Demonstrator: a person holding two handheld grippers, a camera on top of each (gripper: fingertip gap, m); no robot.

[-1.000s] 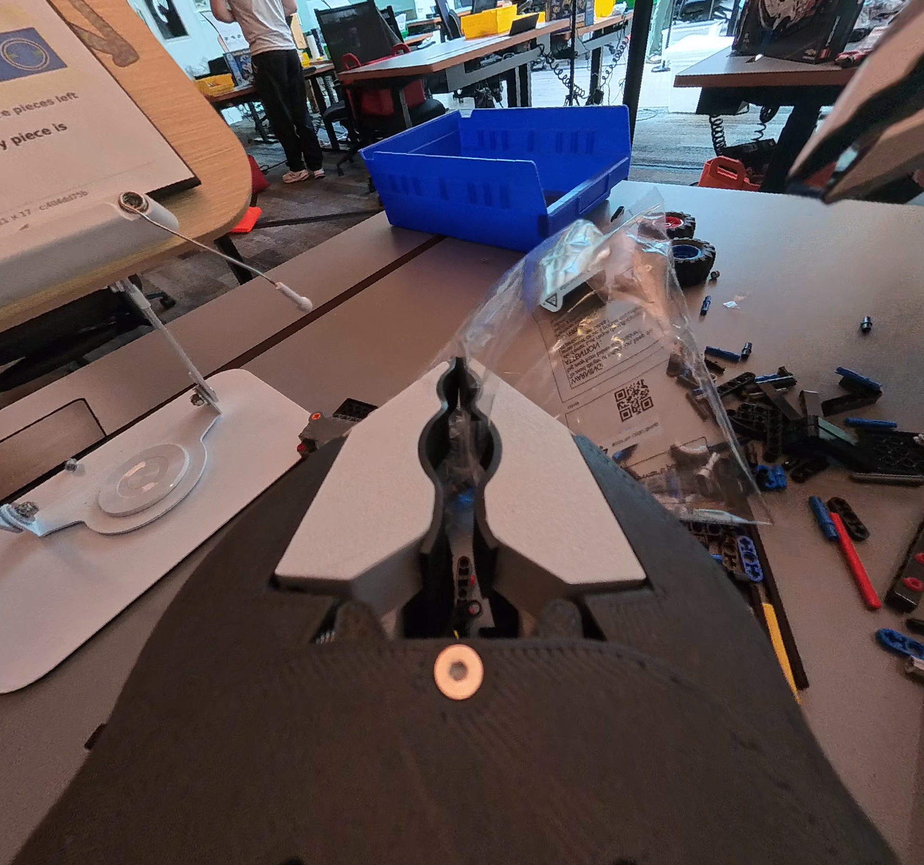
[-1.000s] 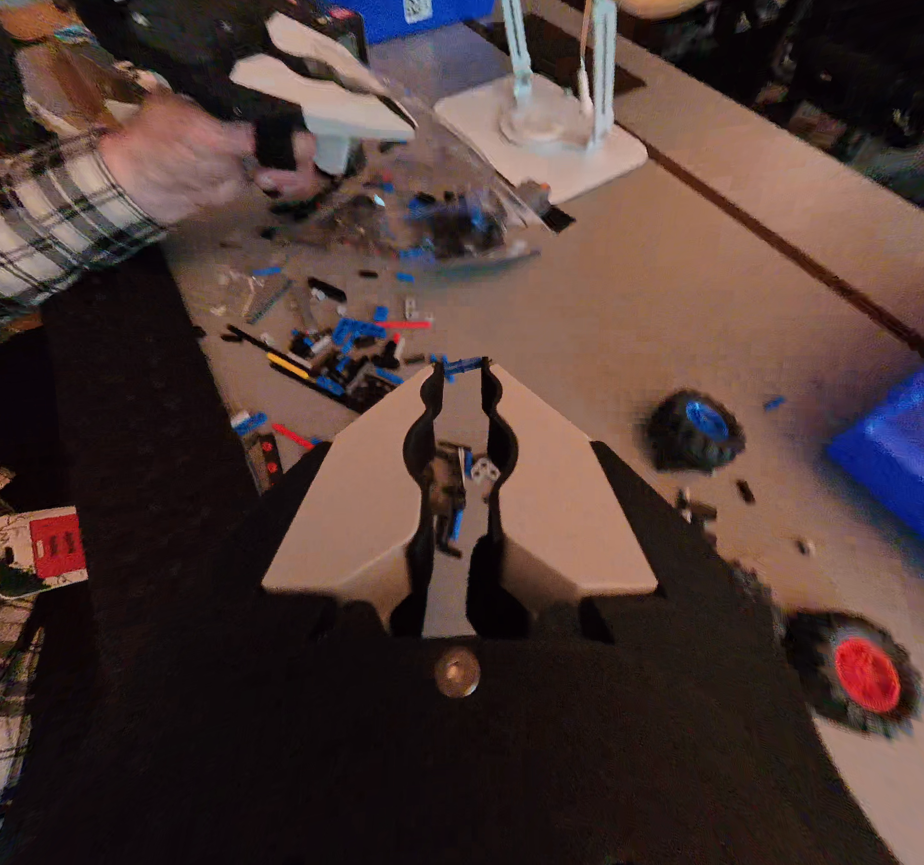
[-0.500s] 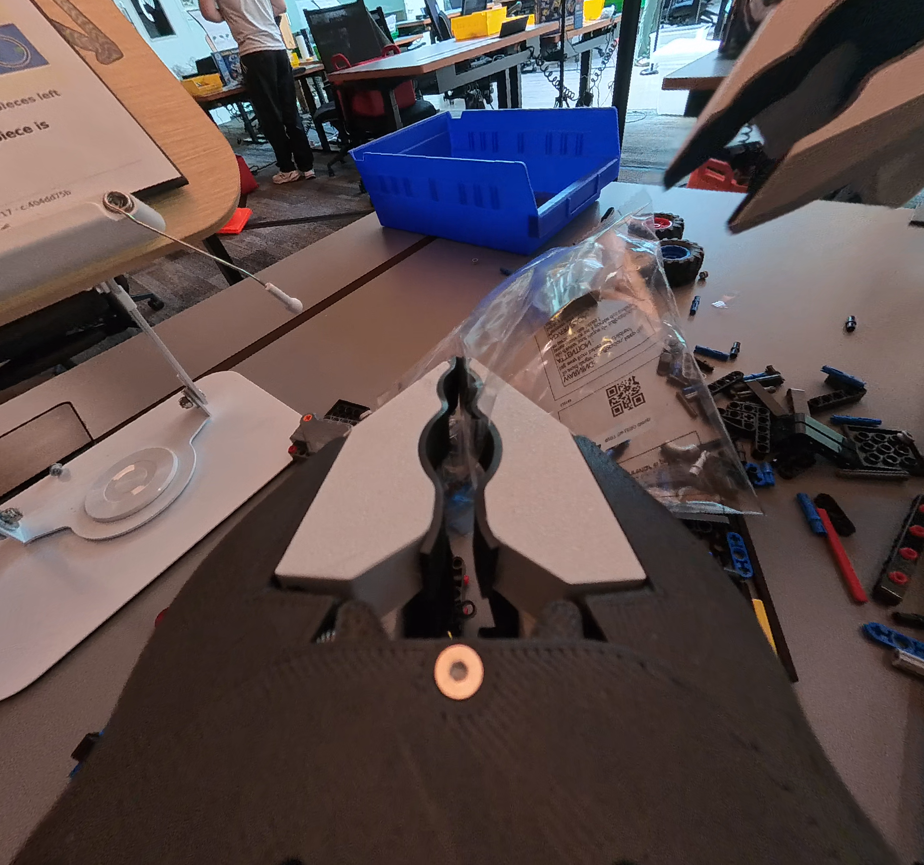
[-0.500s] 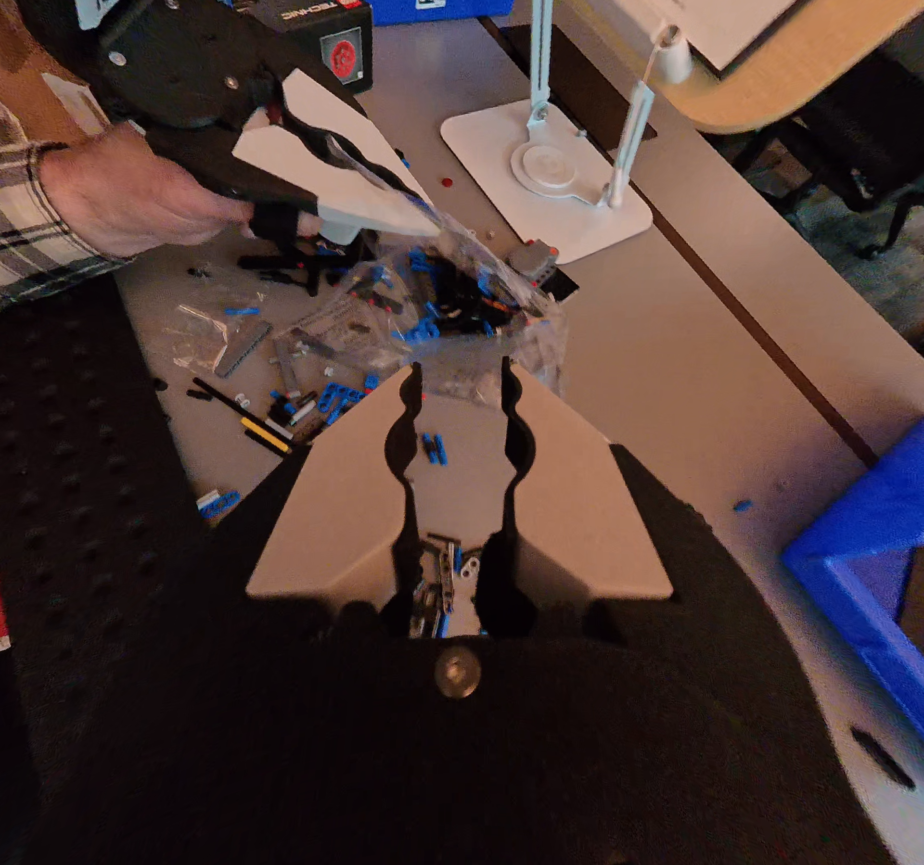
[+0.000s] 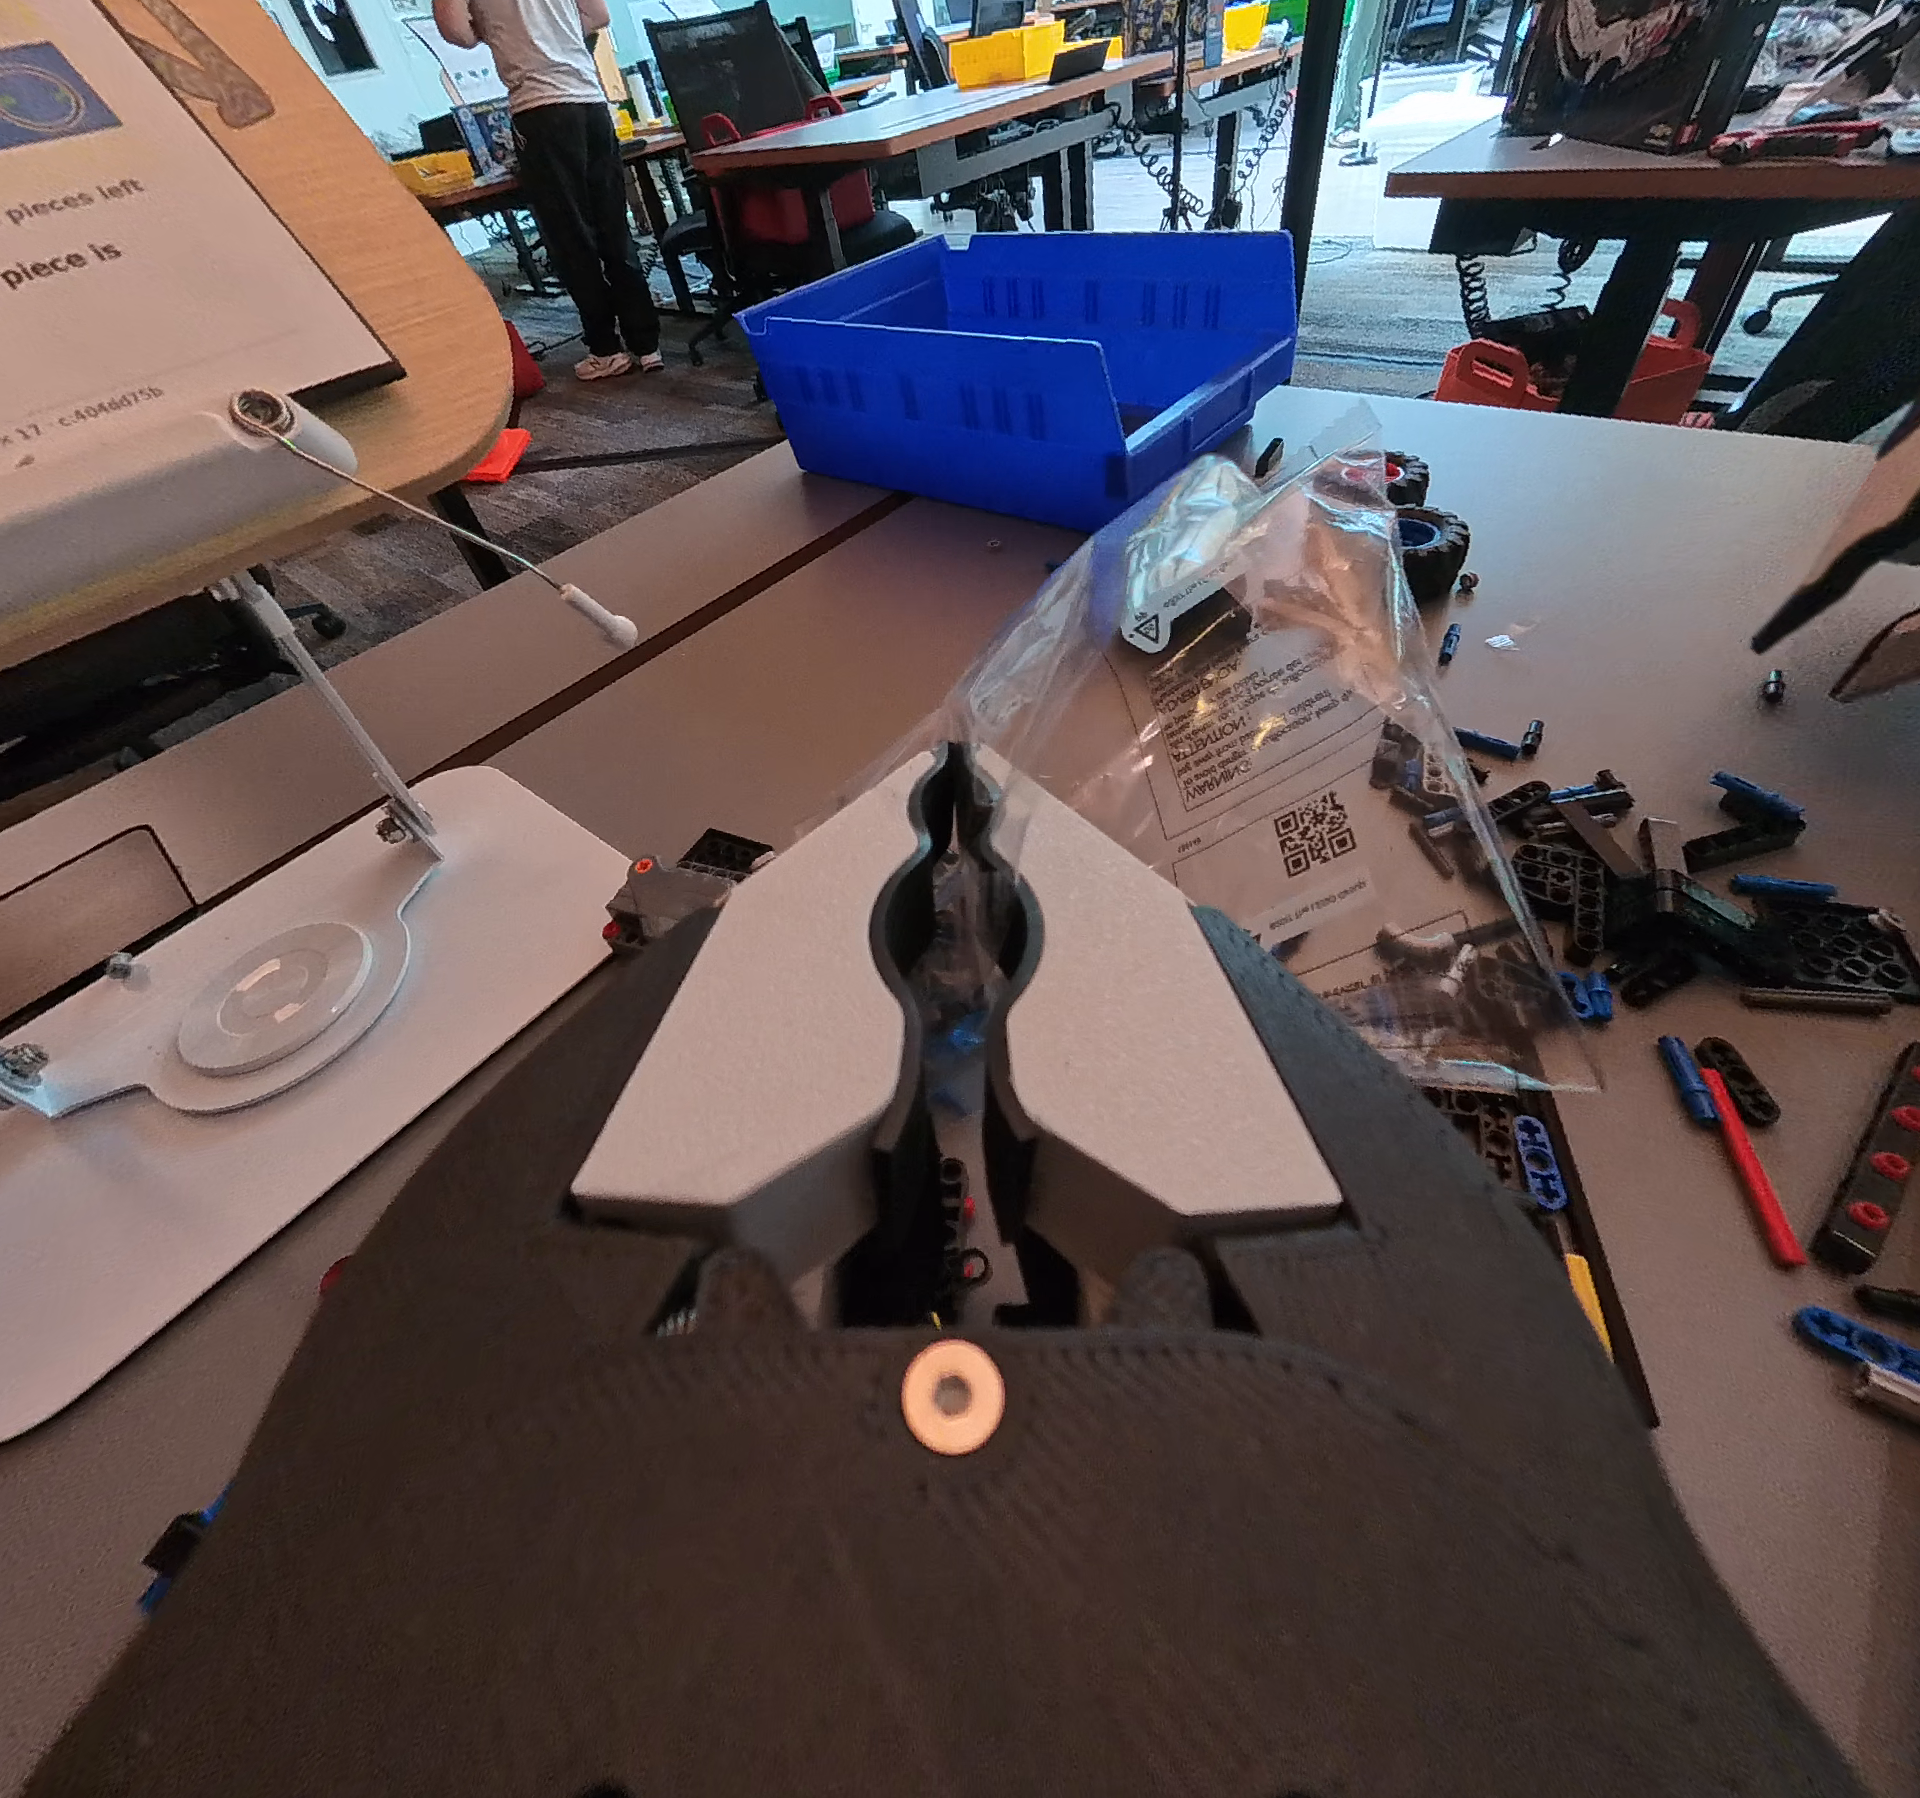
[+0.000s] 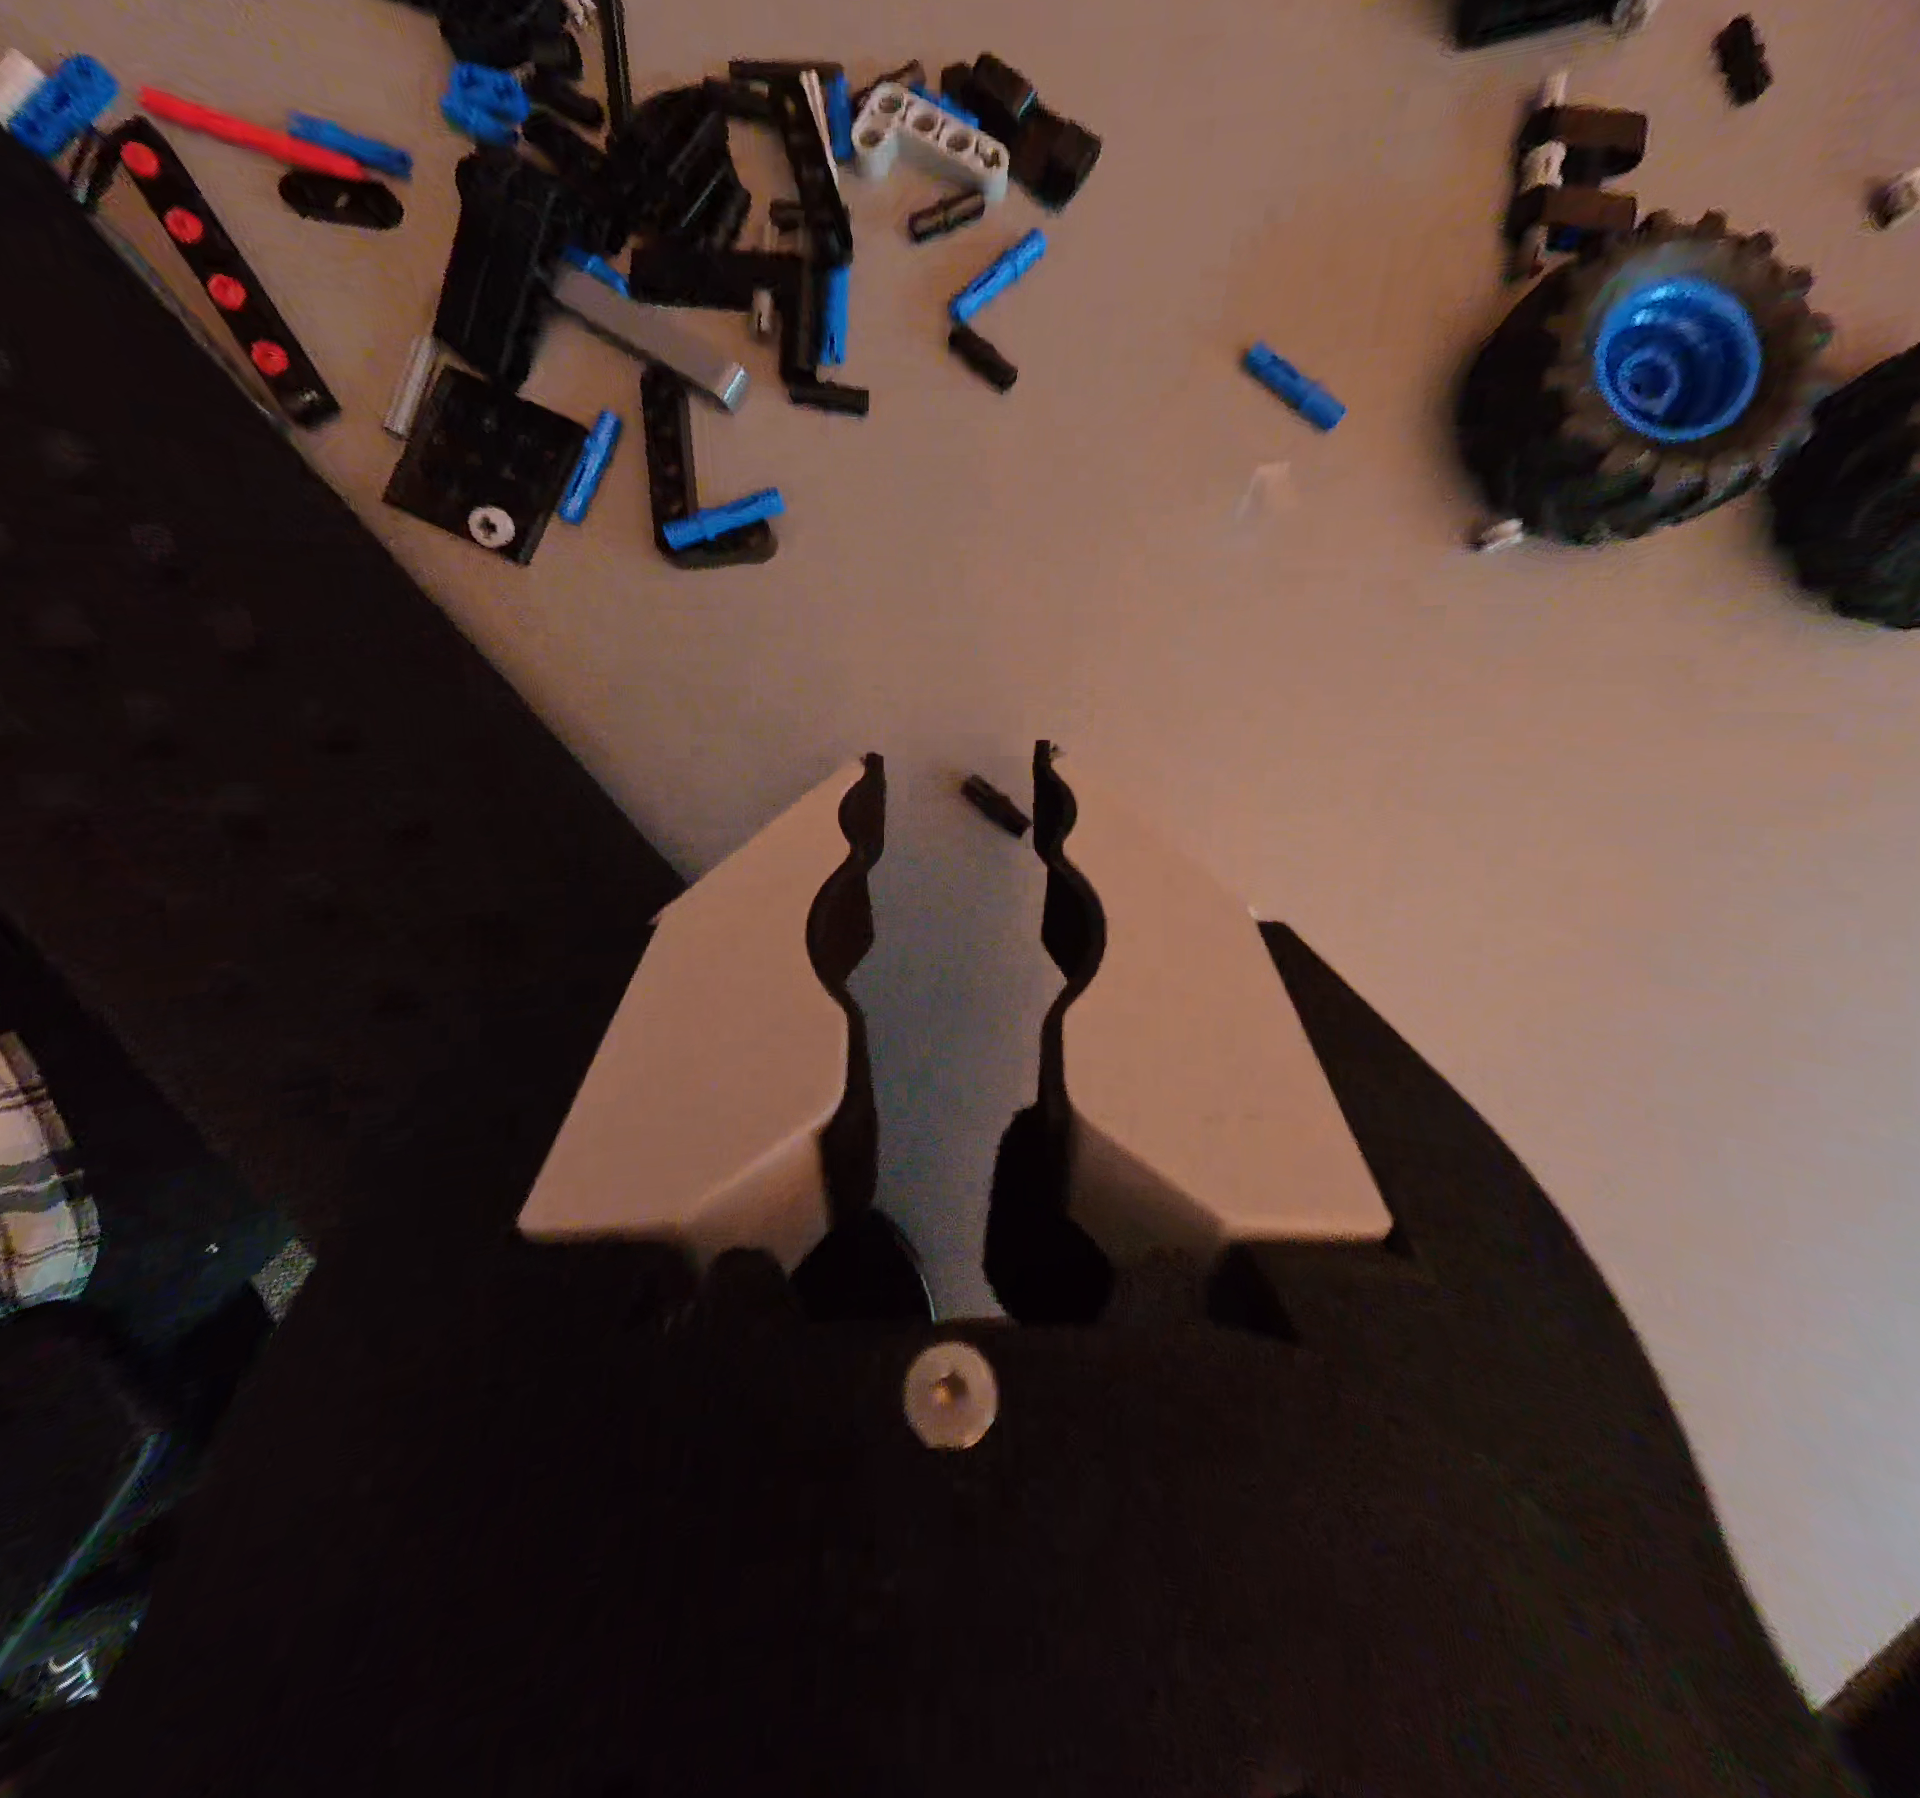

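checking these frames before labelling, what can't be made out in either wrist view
- Left wrist view: the small pieces under the clear plastic bag, held in the shut left gripper, are veiled by glare and creases.
- Left wrist view: the right gripper is cut off by the right edge.
- Right wrist view: the black tyre with a blue hub is motion-blurred; the tyres beside it are cropped.
- Right wrist view: the small black pin between the open fingers is too small to identify.

Bright daylit left view, dim warm right view.
Left wrist view: sharp, glare on the plastic bag, bowed edges. Right wrist view: underexposed, orange-tinted, motion-blurred wheel.
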